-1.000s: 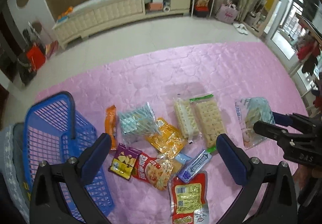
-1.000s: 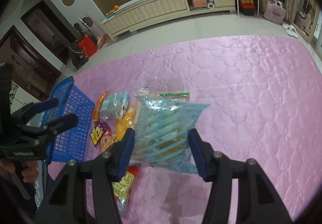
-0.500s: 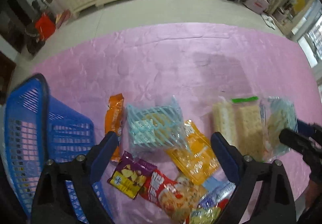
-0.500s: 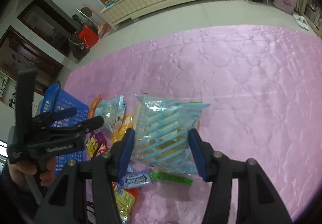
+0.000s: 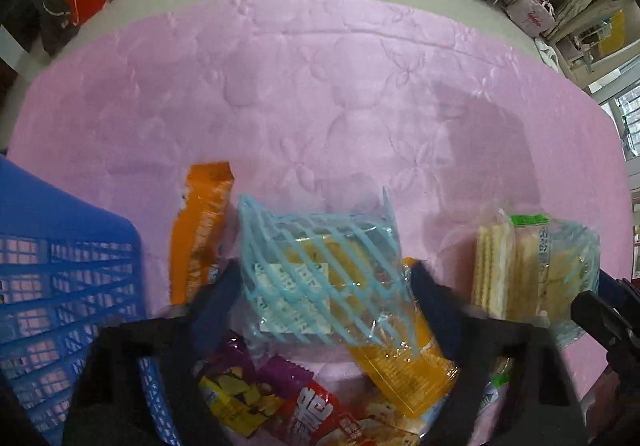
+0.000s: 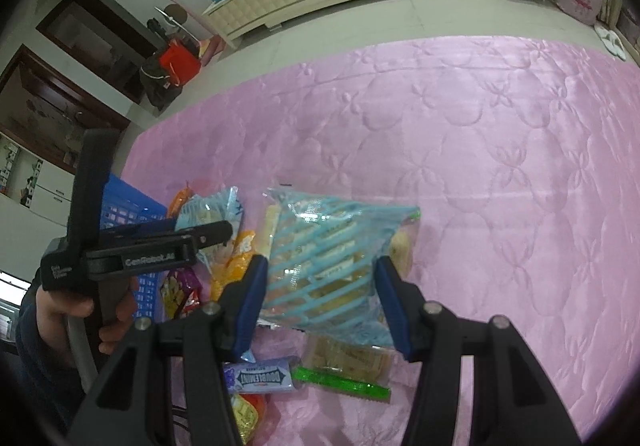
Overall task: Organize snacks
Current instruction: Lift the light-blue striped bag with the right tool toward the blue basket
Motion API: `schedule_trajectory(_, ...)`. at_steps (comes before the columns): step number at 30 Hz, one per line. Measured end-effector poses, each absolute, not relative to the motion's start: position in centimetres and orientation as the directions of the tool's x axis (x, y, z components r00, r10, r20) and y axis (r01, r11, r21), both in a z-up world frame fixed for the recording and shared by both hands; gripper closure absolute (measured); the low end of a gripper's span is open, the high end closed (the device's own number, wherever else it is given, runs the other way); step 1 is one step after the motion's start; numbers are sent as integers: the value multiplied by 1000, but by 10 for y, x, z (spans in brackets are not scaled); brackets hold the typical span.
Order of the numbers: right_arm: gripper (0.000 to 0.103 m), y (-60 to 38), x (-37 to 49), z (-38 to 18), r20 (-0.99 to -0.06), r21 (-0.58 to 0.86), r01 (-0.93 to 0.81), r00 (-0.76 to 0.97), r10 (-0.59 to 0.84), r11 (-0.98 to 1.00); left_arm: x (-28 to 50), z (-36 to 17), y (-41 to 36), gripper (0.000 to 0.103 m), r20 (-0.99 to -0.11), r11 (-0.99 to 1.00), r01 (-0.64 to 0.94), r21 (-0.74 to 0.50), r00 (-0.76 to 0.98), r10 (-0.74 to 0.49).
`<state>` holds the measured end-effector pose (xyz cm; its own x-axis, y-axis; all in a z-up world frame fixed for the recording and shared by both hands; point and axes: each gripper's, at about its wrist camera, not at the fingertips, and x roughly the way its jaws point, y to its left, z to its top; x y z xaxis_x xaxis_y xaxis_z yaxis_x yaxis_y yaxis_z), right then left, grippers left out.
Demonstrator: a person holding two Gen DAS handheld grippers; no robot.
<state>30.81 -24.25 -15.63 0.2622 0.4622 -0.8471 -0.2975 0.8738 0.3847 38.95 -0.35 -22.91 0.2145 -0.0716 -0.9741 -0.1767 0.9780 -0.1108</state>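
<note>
Right now we see our left gripper (image 5: 320,298) low over a heap of snack packets on a pink quilted bed cover (image 5: 320,93). Its jaws have just been closing and stand either side of a clear bag with light blue stripes (image 5: 320,266), which sits between them at the lower centre of the left wrist view; whether the pads already press on it we cannot tell, so we take them as still apart. An orange packet (image 5: 200,230) lies just left of that bag, a yellow-orange packet (image 5: 400,358) pokes out beneath it, and a purple packet (image 5: 236,386) and a red packet (image 5: 320,414) lie along the bottom edge. A blue basket (image 5: 64,286) fills the lower left.

Our right gripper (image 6: 318,302) is clamped on a second blue-striped bag (image 6: 328,262), holding it in the lower centre of the right wrist view, over a packet of crackers with a green strip (image 6: 344,362). A pack of gum (image 6: 260,378) lies at lower left of that. At the left edge of that view a hand (image 6: 80,310) grips the left gripper's handle, in front of the basket.
</note>
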Motion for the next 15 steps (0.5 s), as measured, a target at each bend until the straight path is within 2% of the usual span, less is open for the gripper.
schedule_trajectory(4, 44, -241, 307, -156, -853, 378, -297, 257, 455, 877, 380, -222, -4, 40, -968, 979, -169, -111, 243, -67)
schedule_trajectory(15, 44, -235, 289, -125, -853, 349, -291, 294, 431, 891, 341, -185, -16, 41, -940, 986, -127, -113, 334, -65)
